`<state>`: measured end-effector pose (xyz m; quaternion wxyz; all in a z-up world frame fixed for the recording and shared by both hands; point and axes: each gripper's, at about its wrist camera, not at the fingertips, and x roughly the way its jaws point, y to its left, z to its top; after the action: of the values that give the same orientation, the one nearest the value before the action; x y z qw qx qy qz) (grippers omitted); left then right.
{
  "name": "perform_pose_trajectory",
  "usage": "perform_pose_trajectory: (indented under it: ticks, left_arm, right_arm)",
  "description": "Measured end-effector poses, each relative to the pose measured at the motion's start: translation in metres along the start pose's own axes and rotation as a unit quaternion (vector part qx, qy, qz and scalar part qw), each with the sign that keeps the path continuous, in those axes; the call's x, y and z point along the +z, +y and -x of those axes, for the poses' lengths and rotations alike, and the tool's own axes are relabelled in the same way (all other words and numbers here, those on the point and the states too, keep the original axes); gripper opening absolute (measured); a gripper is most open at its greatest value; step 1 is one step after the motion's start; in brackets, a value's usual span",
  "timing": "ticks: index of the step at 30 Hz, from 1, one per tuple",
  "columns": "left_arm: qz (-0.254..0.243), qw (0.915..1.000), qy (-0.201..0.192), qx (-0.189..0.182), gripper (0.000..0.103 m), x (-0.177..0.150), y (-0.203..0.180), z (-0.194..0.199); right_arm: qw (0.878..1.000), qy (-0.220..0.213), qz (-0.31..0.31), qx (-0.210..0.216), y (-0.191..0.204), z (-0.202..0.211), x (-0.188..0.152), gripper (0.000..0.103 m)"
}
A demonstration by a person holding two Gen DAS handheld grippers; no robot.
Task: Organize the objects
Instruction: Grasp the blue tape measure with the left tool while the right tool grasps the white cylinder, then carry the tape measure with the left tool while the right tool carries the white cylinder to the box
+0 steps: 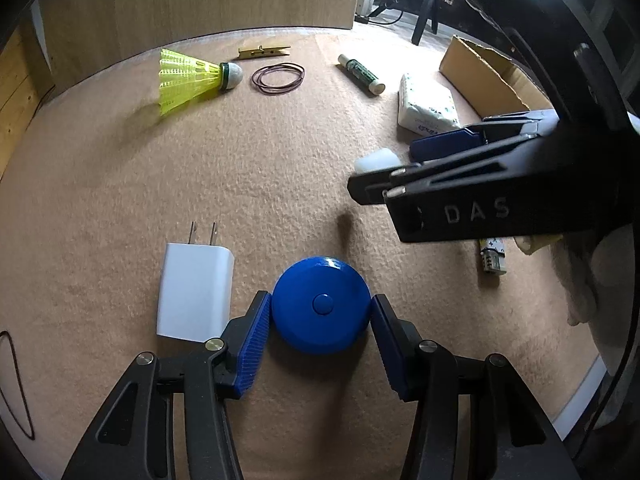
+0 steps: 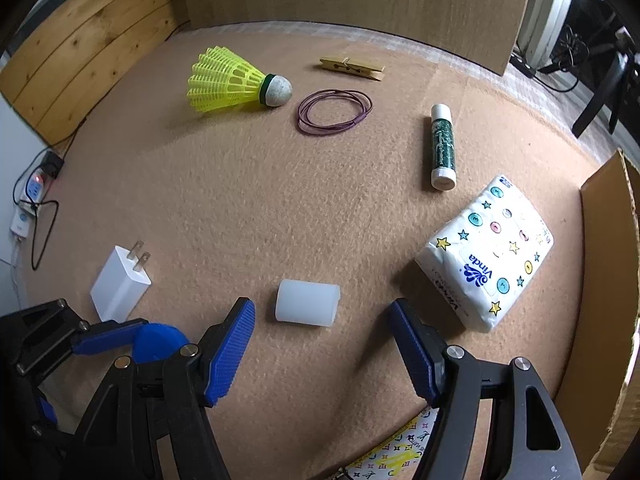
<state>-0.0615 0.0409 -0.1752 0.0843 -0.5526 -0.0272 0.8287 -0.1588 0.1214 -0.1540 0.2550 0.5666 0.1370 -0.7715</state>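
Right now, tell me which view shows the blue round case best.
The left wrist view: the blue round case sits whole between the left gripper fingers. In the right wrist view only a sliver shows, behind the right gripper's finger.

We read "Vinda" in blue on the white tissue pack [image 2: 490, 256], printed with stars and numbered buttons too small for us to read. Raised letters "DAS" stand on the black body of the right gripper [image 1: 384, 176].
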Motion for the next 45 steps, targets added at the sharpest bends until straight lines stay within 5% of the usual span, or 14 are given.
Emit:
perform_pose_trajectory:
  ticks: [11,28,45]
  left_arm:
    - [0.020,0.9997,-0.001,-0.012,0.054,-0.001,0.002,0.002]
    - [0.012,0.9992,-0.036,-0.015,0.054,0.021,-0.018,0.031]
    - [-0.060,0.9938,-0.076,-0.056,0.054,0.085,-0.118,0.035]
  right_arm:
    - [1.000,-0.005,0.009,-0.001,-0.004,0.008,-0.006,0.023]
    - [0.996,-0.069,-0.040,0.028,-0.045,0.080,-0.038,0.022]
    - [0.985,-0.117,-0.129,-0.019,-0.149,0.154,-0.104,0.022]
